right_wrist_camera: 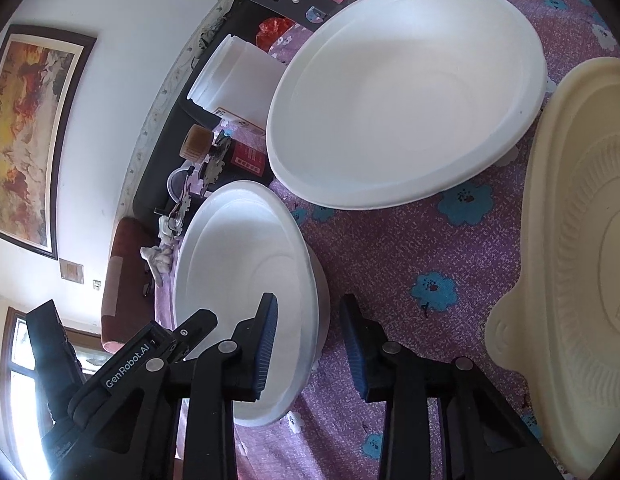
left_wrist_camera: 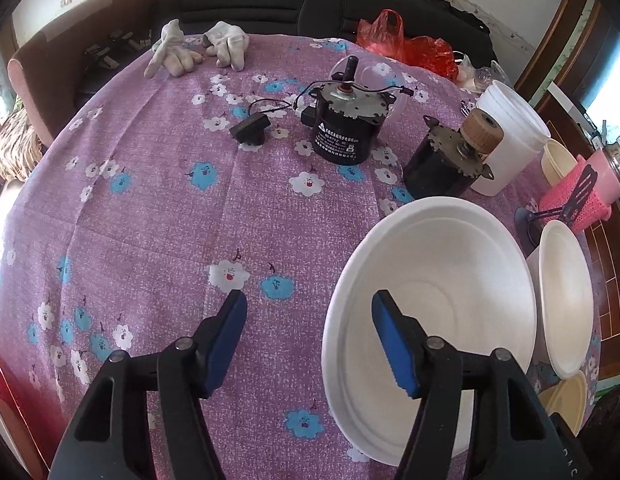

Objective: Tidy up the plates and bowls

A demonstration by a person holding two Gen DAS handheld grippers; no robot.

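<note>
Nearest you, your right tool (right_wrist_camera: 308, 336), marked "GenRobot.AI", straddles the small white bowl's (right_wrist_camera: 246, 276) rim, jaws not yet pressing. Your left tool (left_wrist_camera: 310, 320) stands half-open across the same bowl's edge. Farther on the table (left_wrist_camera: 158, 208) stands a labelled black motor (left_wrist_camera: 344, 128), print unreadable.

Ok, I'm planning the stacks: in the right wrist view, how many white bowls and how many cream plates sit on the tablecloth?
White bowls: 2
Cream plates: 1
Total: 3
</note>
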